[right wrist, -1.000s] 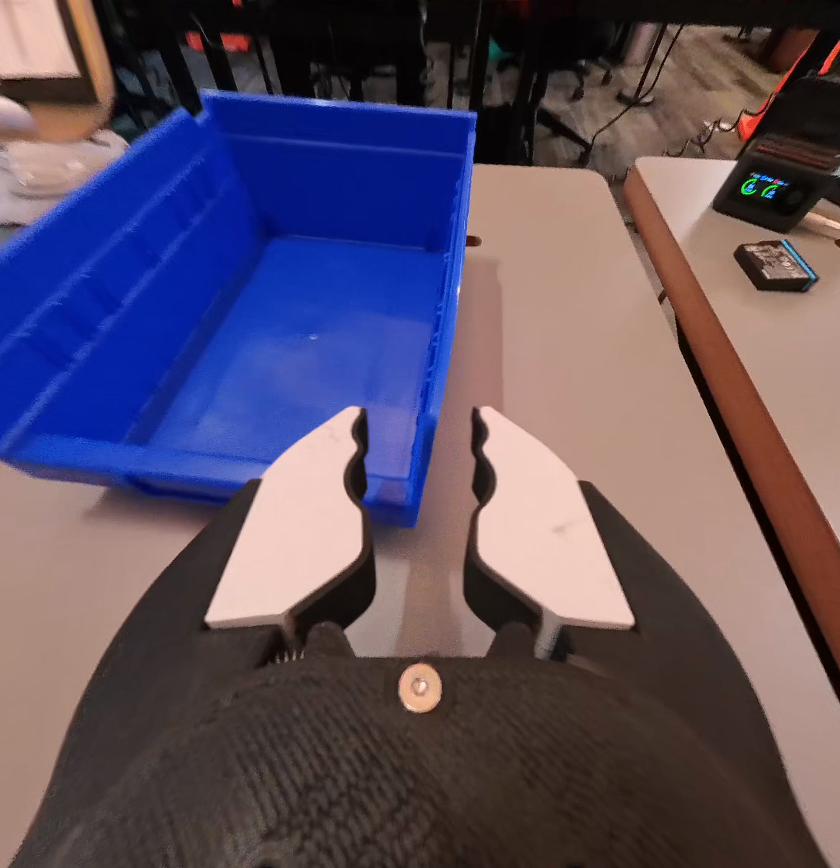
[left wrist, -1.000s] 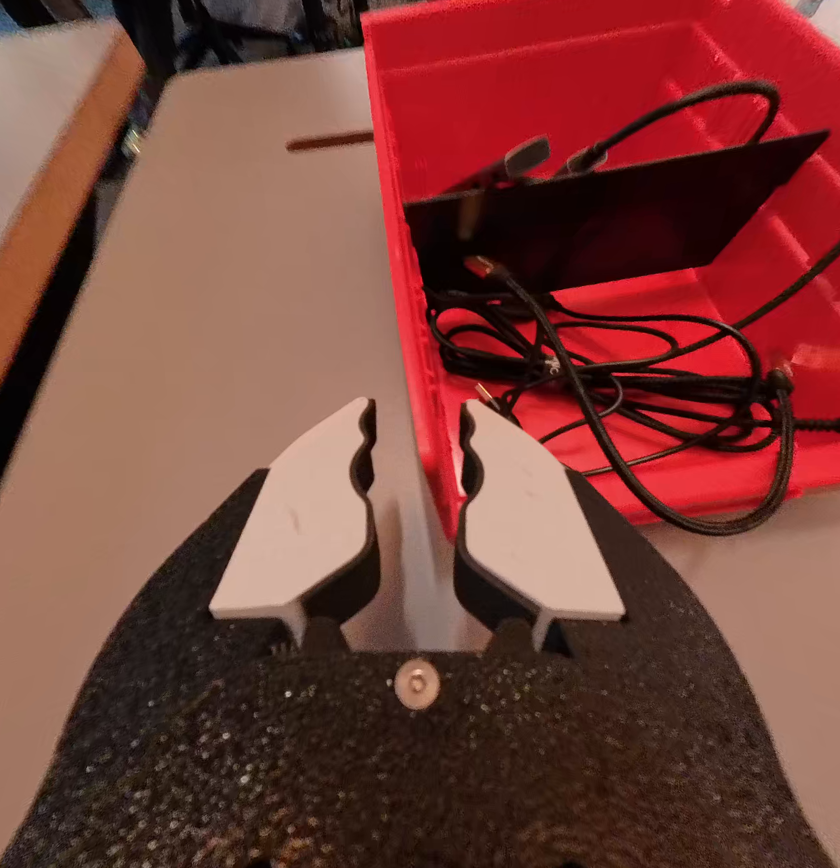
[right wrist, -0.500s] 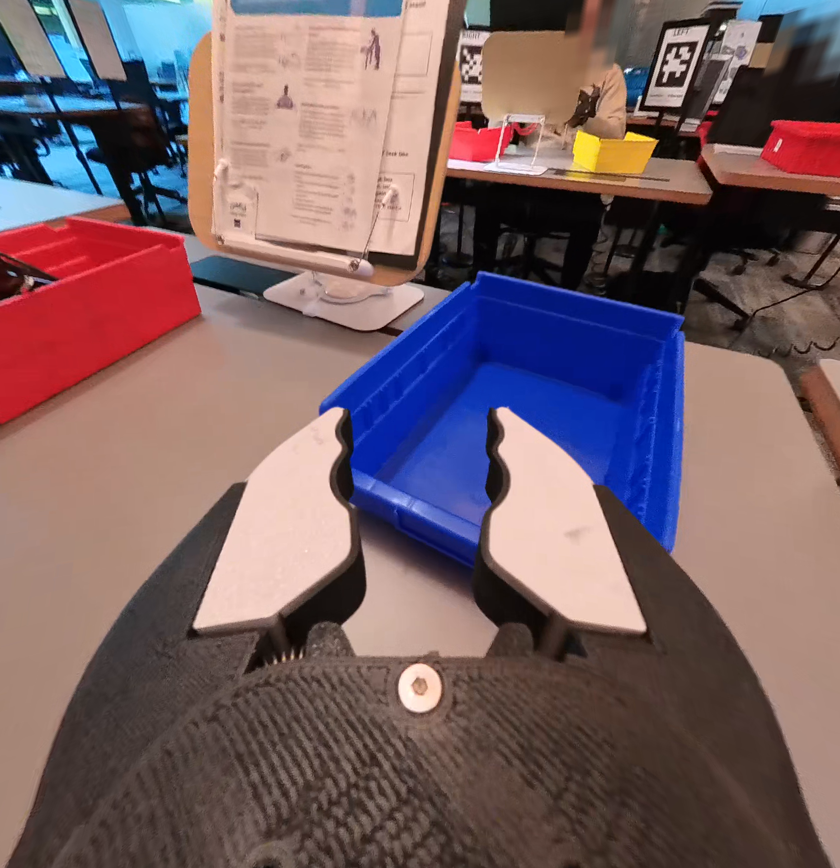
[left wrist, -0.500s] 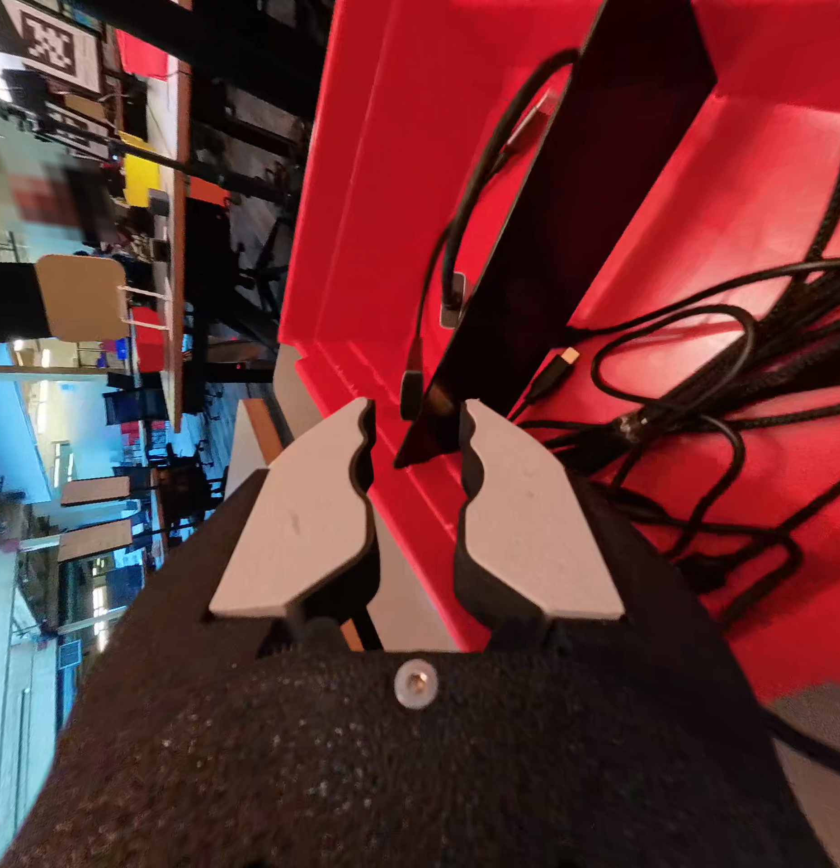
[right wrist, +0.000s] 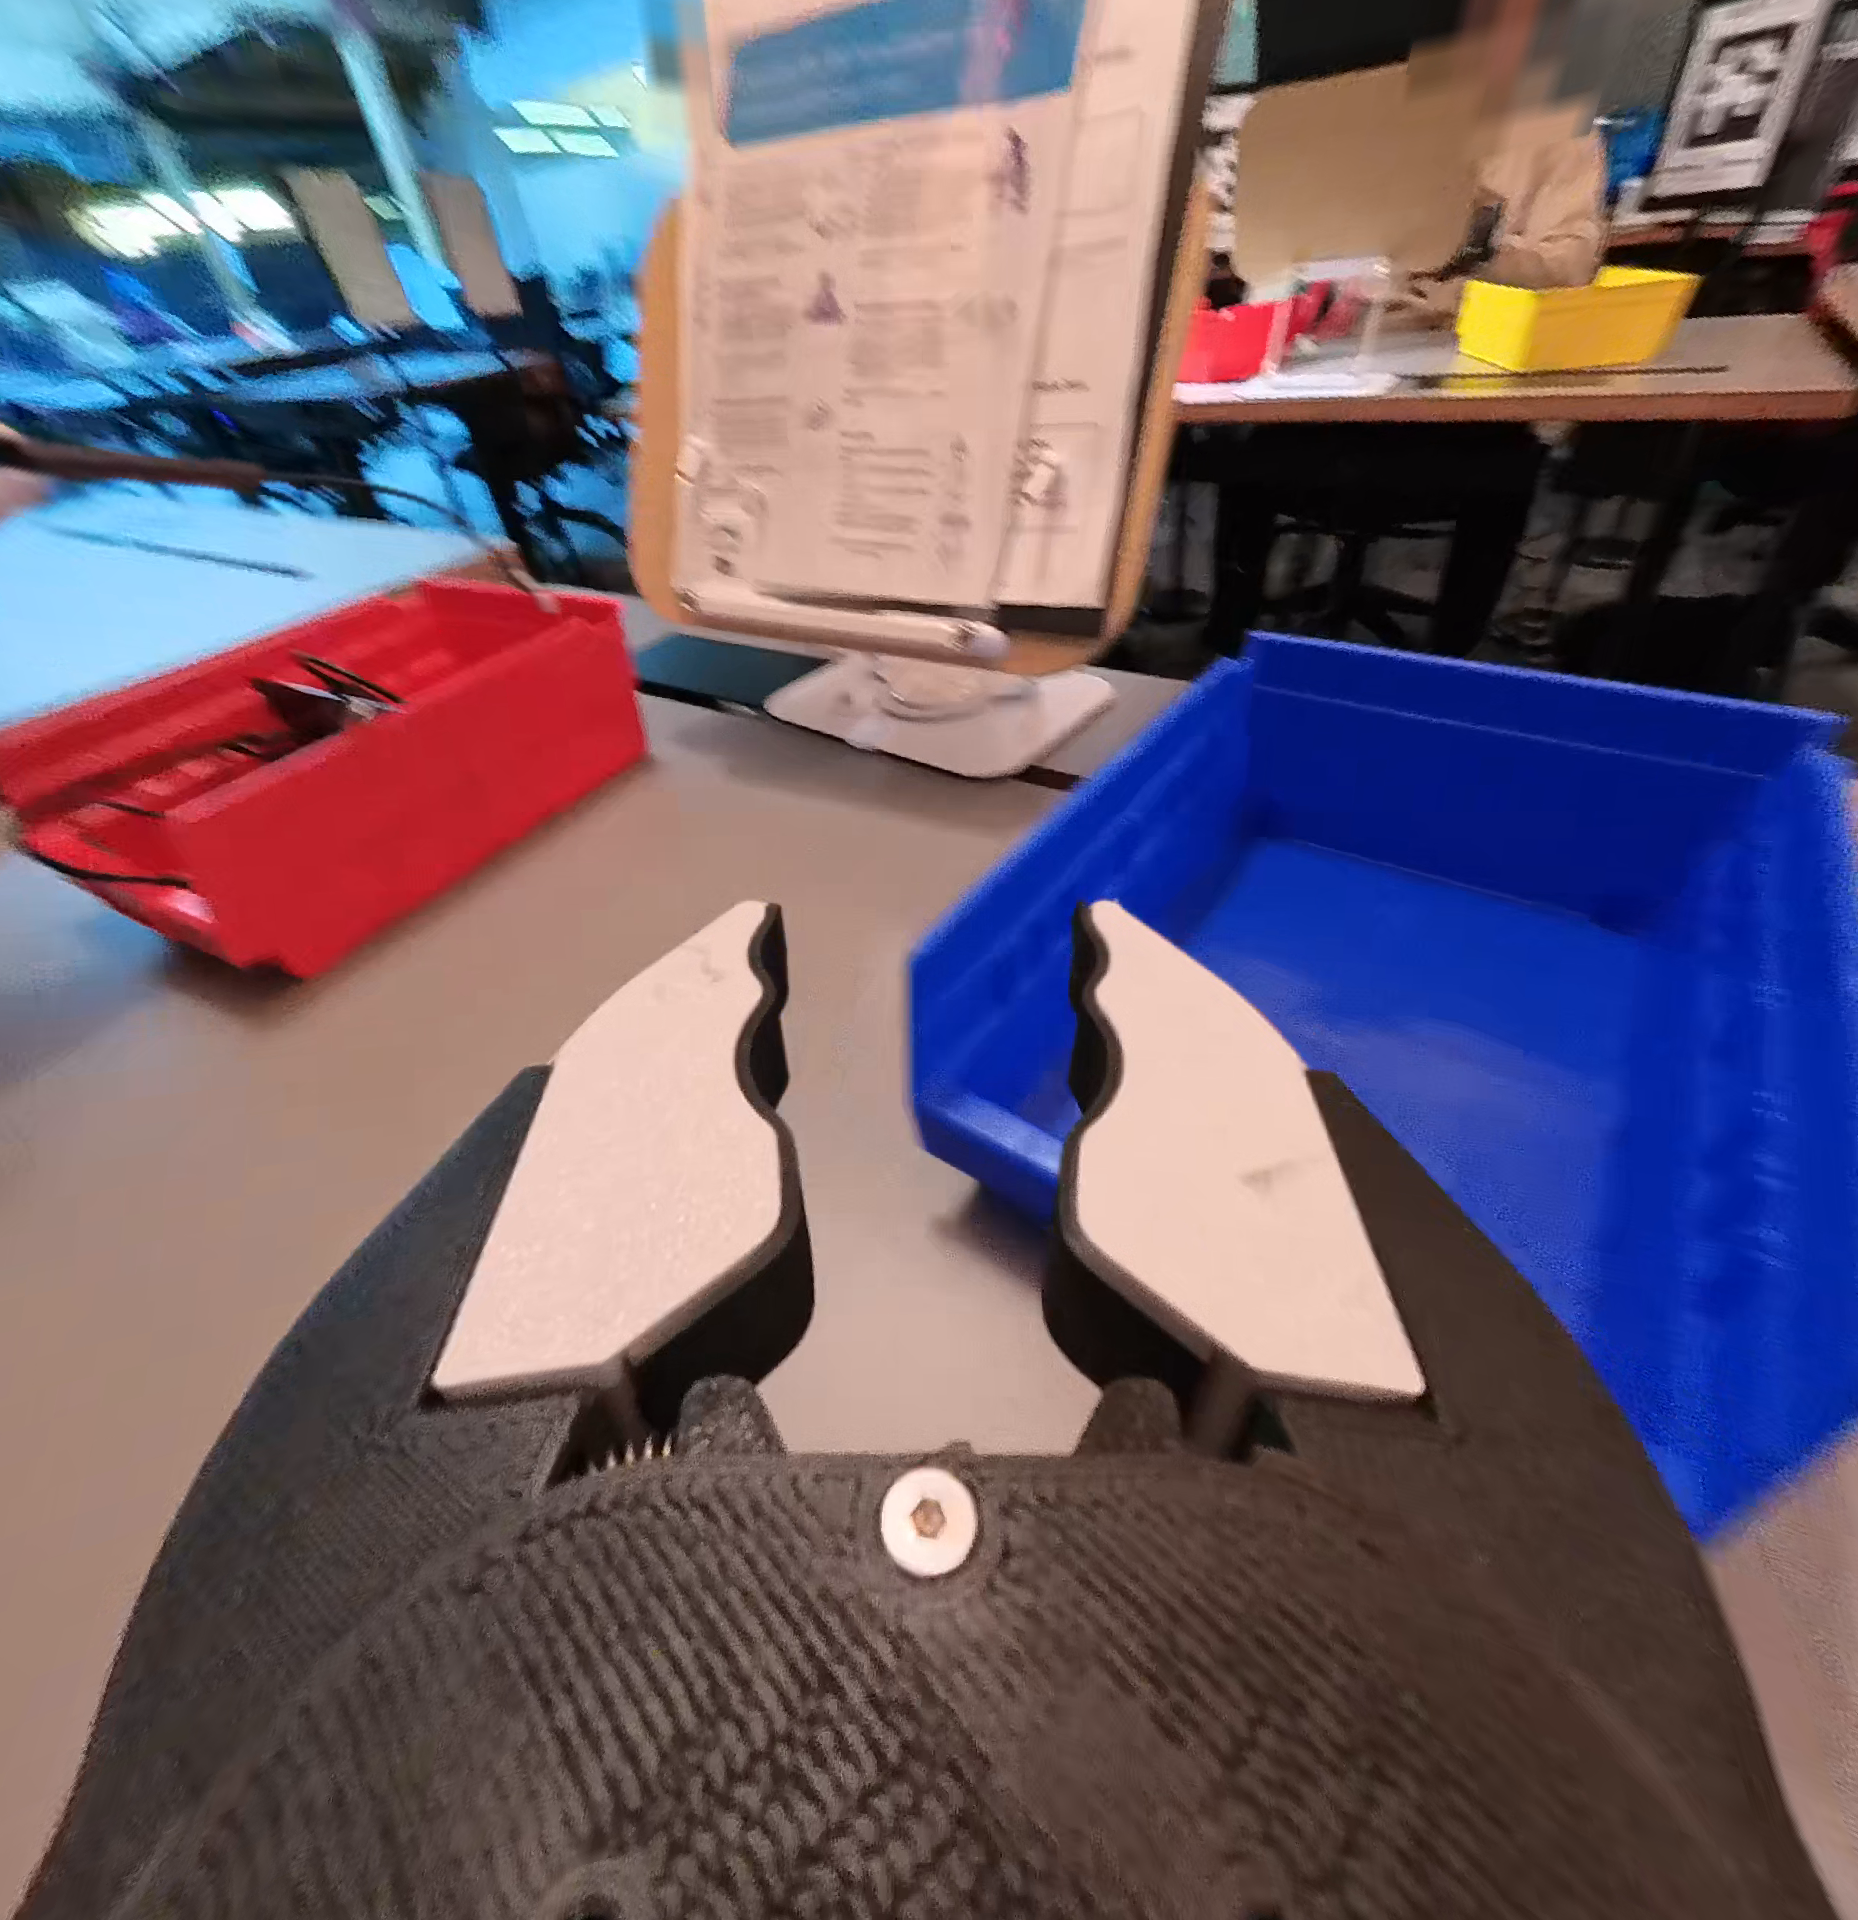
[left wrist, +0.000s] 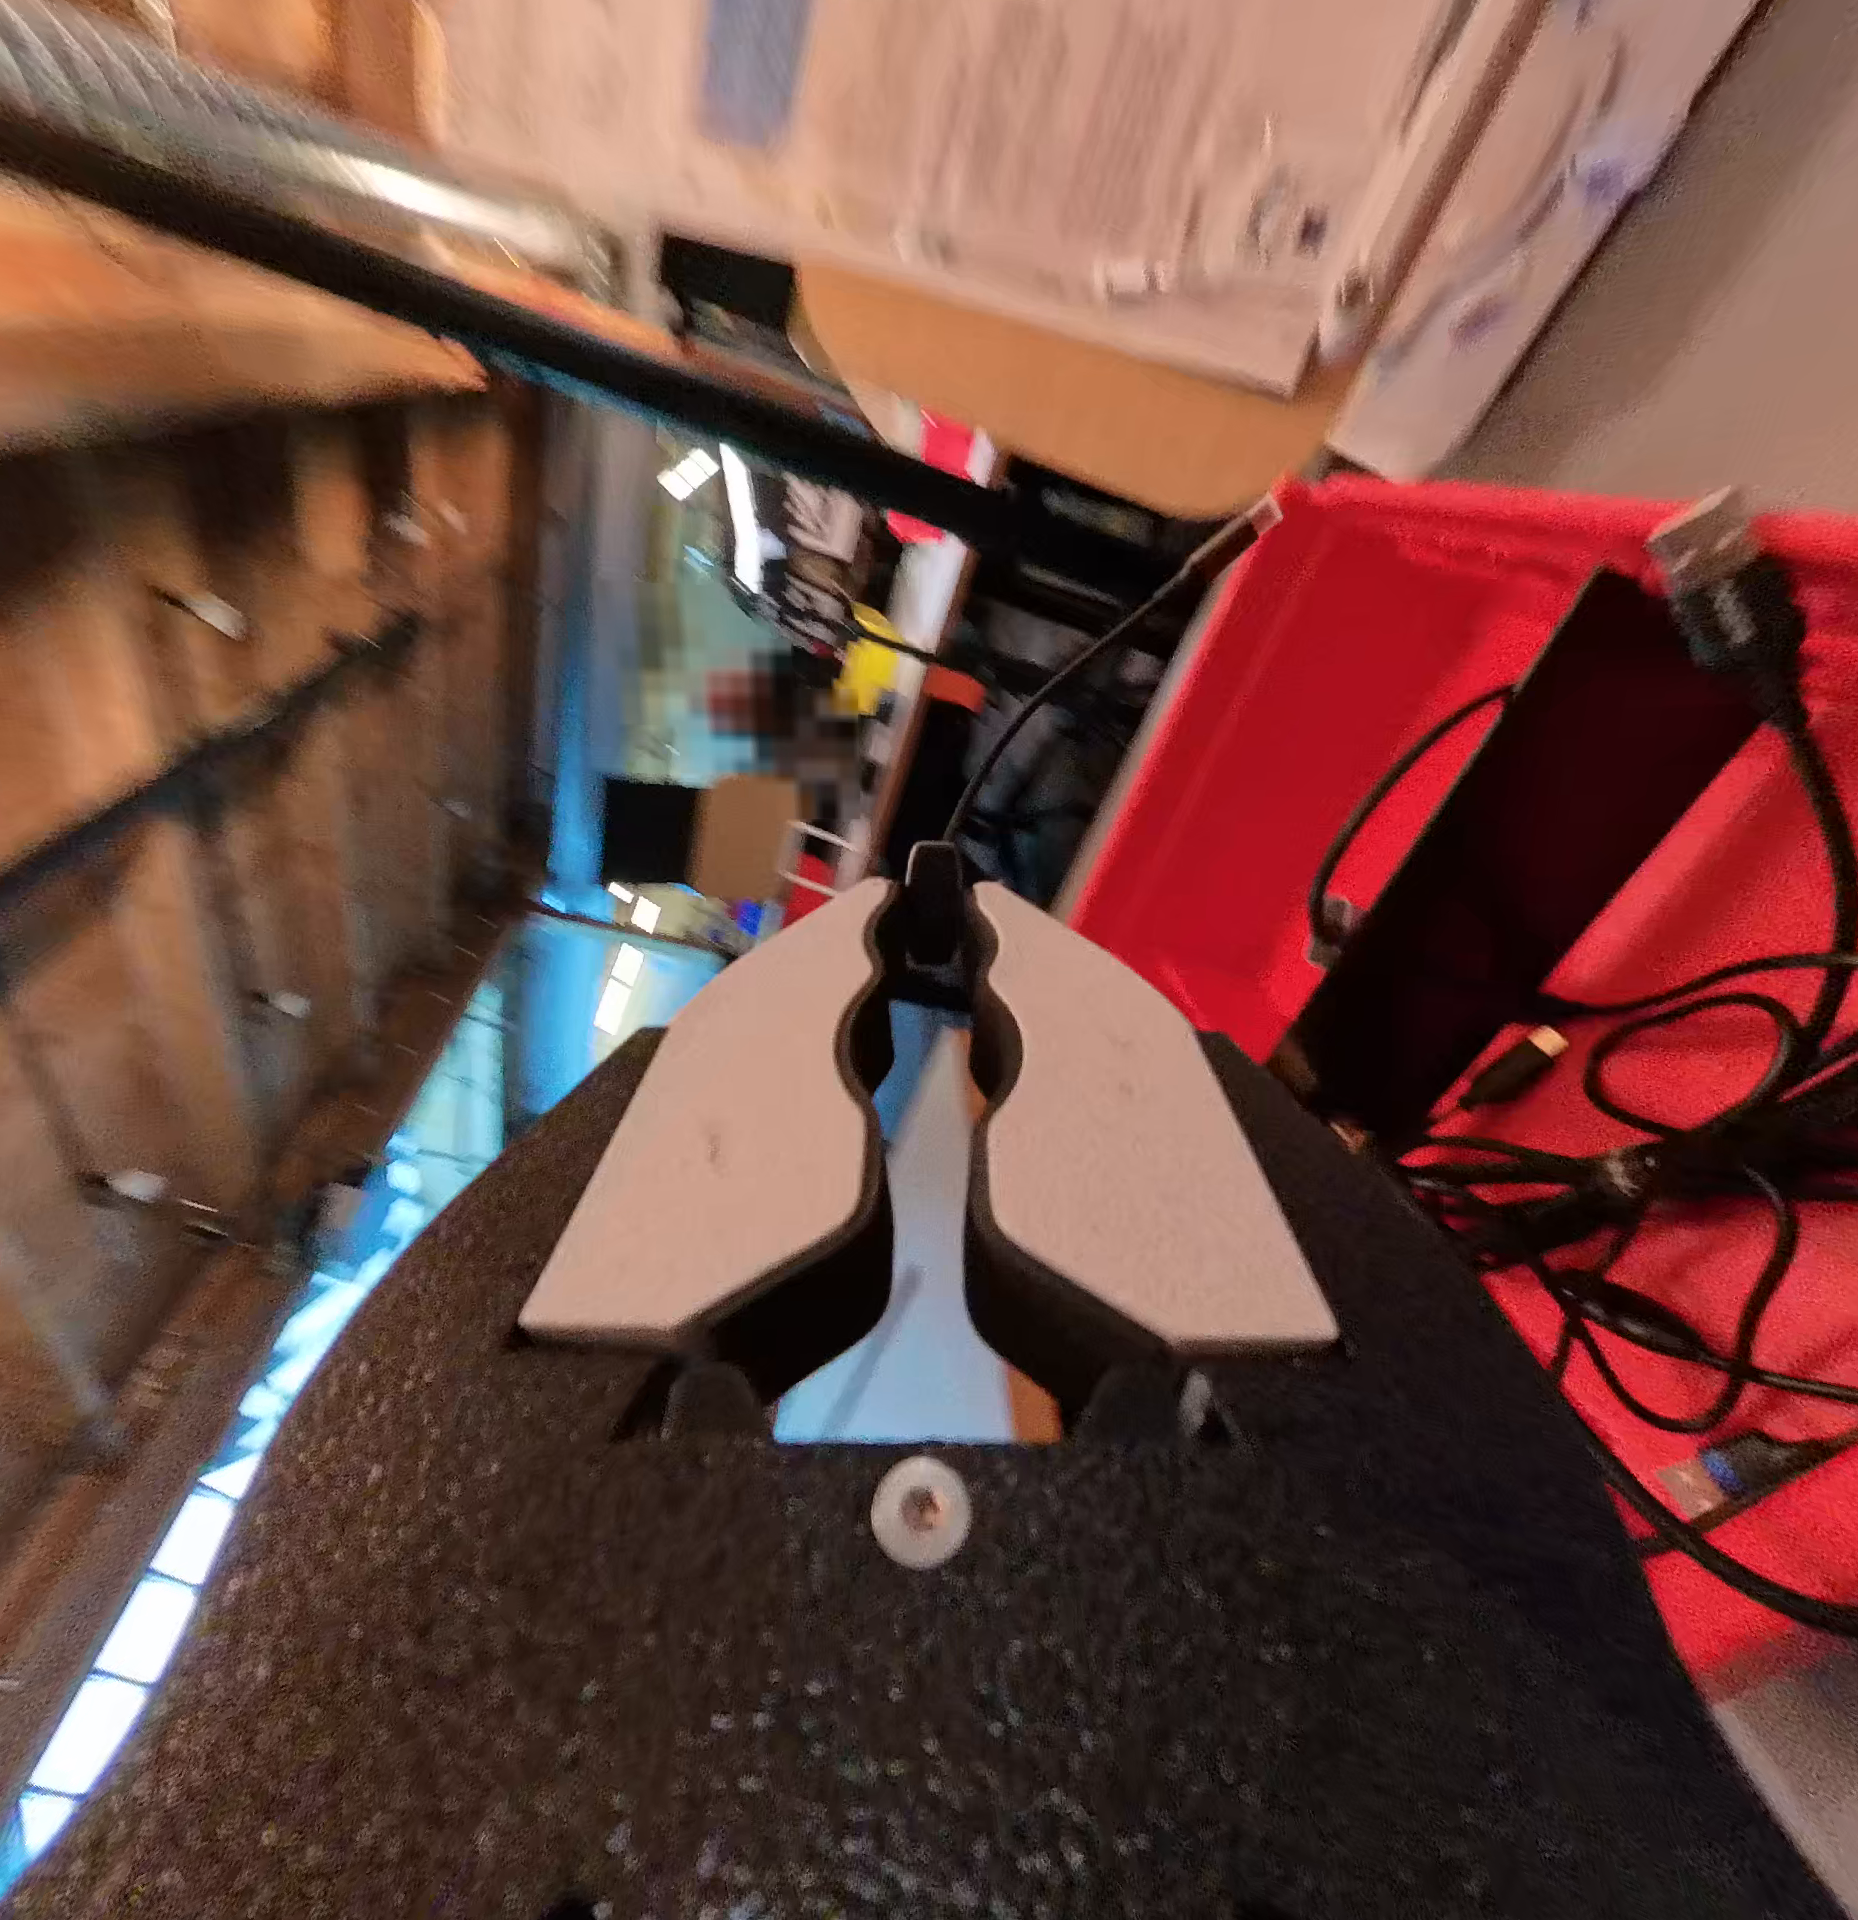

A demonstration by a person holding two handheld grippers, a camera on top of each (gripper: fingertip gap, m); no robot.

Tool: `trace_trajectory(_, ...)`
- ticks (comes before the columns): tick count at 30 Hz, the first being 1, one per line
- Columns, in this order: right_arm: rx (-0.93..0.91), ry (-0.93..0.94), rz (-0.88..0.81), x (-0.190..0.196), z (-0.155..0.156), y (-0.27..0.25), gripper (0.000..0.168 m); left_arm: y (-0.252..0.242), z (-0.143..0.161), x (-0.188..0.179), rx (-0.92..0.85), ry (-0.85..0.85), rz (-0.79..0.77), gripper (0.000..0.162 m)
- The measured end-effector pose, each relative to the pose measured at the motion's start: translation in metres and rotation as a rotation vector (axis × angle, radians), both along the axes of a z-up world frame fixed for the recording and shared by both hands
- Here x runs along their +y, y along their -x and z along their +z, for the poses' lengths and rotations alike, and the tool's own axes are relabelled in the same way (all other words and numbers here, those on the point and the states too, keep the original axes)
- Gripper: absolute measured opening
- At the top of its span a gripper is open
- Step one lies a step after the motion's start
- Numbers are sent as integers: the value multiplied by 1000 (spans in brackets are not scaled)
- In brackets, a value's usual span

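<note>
Left claw is pinching the black plug end of a thin black cable at its very tips, lifted beside the red bin; the cable is arcing up to a free metal connector. A black divider panel and tangled black cables are lying inside that bin. Right claw is standing open and empty over the worktop, just beside the blue bin. Judgement: the tip grip is shallow, so firm pressure and slow, steady handling are advisable. The view is blurring.
</note>
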State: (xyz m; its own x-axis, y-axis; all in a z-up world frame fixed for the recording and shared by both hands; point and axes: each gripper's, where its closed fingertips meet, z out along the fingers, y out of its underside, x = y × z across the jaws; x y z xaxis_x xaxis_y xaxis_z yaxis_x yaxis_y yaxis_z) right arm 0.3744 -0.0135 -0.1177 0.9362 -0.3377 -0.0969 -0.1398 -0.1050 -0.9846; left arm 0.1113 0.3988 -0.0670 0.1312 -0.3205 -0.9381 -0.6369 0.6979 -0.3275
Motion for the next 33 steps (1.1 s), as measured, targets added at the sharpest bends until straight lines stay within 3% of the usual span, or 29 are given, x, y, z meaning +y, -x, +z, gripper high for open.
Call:
trace_trajectory(1, 31, -48, 48, 8, 5, 11, 52, 2, 13, -21, -17, -77, -31, 10)
trace_trajectory(3, 119, -150, 163, 28, 15, 38, 51, 4, 31, -69, -36, -224, -98, 9)
trace_trajectory(6, 288, -281, 382, 59, 24, 90, 53, 2, 33, -142, -49, -399, -207, 10)
trace_trajectory(9, 498, -279, 587, 90, 9, 147, 60, -4, 13, -208, -32, -586, -306, 9)
trace_trajectory(12, 686, -291, 794, 103, 5, 198, 53, -13, -18, -258, -8, -734, -407, 9)
trace_trajectory(16, 796, -373, 742, 110, 1, 199, 52, -22, -52, -300, 53, -855, -533, 9)
trace_trajectory(19, 816, -434, 721, 105, -1, 190, 39, -23, -66, -325, 67, -888, -631, 9)
trace_trajectory(21, 835, -474, 719, 101, 0, 183, 15, -23, -70, -335, 55, -896, -670, 9)
trace_trajectory(24, 869, -501, 791, 94, 0, 182, 12, -25, -72, -338, 30, -850, -689, 10)
trace_trajectory(26, 820, -573, 859, 87, 7, 182, 10, -28, -78, -334, 29, -733, -697, 15)
trace_trajectory(28, 735, -631, 902, 79, 14, 182, 10, -29, -83, -330, -9, -445, -727, 35)
trace_trajectory(30, 655, -694, 950, 68, 22, 181, 10, -26, -83, -329, -91, -5, -758, 55)
trace_trajectory(33, 582, -811, 1014, 52, 34, 178, 10, -25, -86, -338, -193, 890, -821, 67)
